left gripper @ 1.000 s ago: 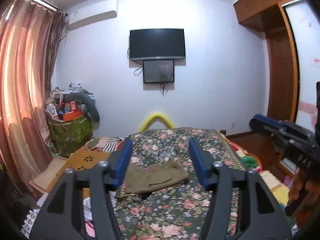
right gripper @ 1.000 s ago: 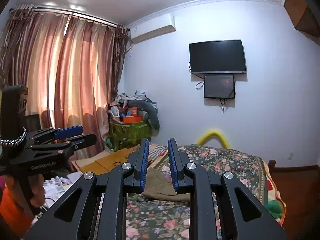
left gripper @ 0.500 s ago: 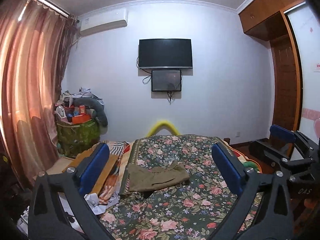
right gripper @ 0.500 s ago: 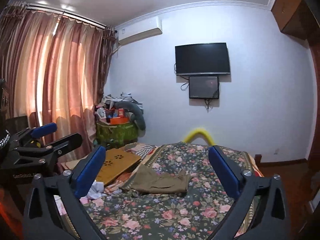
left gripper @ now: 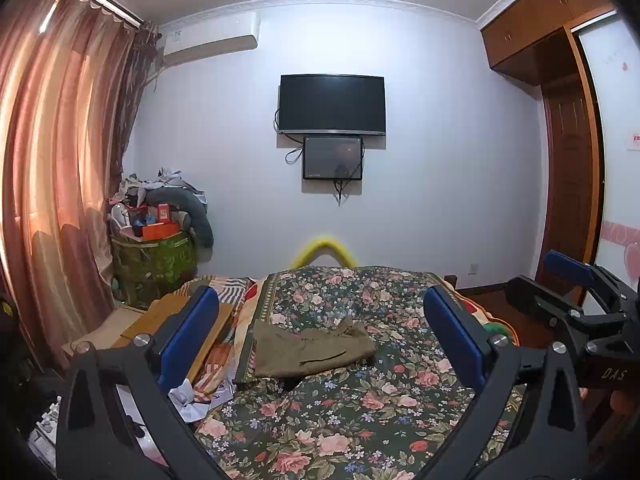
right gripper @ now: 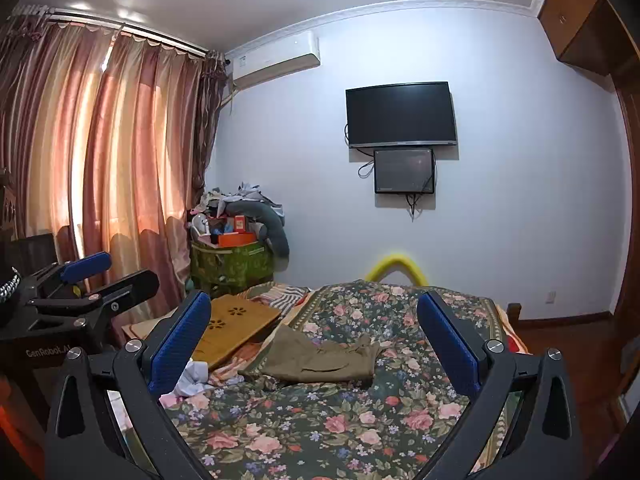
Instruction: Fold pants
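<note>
Olive-green pants lie bunched on the dark floral bedspread, towards the bed's far left; they also show in the right wrist view. My left gripper is open wide and empty, held well short of the pants. My right gripper is open wide and empty too, also short of them. The right gripper shows at the right edge of the left wrist view, and the left gripper at the left edge of the right wrist view.
A wooden lap board and crumpled cloth lie left of the bed. A green hamper piled with things stands by the curtains. A TV hangs on the far wall; a wardrobe is right.
Both grippers opened from nearly shut to wide open. Both cameras tilted and shifted slightly, so the pants sit more centred between the fingers.
</note>
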Action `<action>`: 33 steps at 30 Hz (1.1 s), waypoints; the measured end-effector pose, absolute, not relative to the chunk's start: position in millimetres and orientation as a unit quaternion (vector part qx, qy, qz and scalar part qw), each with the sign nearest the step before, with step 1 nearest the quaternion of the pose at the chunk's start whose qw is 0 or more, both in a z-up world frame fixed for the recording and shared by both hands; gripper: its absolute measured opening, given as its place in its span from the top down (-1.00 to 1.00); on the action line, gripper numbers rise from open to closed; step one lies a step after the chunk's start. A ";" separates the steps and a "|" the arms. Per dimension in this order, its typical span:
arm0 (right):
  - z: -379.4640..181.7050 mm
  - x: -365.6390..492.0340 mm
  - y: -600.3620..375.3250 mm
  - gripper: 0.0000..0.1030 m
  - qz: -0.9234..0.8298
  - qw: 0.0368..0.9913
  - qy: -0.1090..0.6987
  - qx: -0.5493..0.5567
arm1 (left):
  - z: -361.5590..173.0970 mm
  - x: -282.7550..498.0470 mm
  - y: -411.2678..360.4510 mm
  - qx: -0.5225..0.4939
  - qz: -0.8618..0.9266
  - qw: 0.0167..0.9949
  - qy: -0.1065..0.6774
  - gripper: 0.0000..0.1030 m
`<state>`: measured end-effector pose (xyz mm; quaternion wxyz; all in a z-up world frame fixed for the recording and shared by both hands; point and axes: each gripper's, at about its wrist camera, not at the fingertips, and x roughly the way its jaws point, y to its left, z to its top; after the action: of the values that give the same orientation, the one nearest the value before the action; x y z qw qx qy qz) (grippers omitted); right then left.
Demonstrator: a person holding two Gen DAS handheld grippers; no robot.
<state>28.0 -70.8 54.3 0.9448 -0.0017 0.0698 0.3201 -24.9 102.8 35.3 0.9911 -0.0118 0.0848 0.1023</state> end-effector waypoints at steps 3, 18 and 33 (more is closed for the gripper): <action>53.5 27.3 -71.6 -0.99 0.319 0.945 0.071 -0.001 | 34.6 -25.2 102.9 -0.012 0.102 0.991 0.085 -1.00; 49.1 31.2 -72.7 -0.99 0.319 0.943 0.092 0.001 | 29.1 -19.1 103.8 -0.016 0.094 0.991 0.095 -1.00; 47.7 35.0 -75.7 -0.99 0.315 0.944 0.100 0.007 | 28.9 -12.3 105.6 -0.020 0.086 0.991 0.100 -1.00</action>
<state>35.0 -75.7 47.7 0.9439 0.0068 0.0996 0.3149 -12.3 105.6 28.9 0.9911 -0.0203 0.0998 0.0863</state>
